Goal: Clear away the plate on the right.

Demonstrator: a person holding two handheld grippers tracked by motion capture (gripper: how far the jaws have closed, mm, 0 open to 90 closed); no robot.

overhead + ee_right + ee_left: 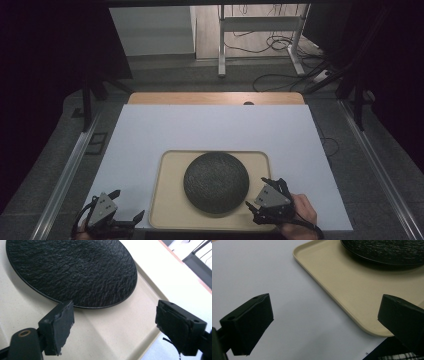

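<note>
Down at the lower left of the high view, the left tongs sit over the white sheet that covers the counter, just beside the left edge of the beige tray. Their jaws stand wide apart with nothing between them. In the left gripper view the left tongs frame bare white sheet and the rounded near corner of the tray, with the rim of the dark plate at the upper right of the frame.

At the centre of the high view, the tray lies on the sheet toward the bottom of the frame, and the round, rough-textured black plate rests on it, slightly right of the tray's middle.

At the lower right, a hand holds the right tongs over the tray's right part, close to the plate's right edge. The right gripper view shows the right tongs spread wide and empty above the tray, the plate just beyond the left jaw at the upper left of the frame.
</note>
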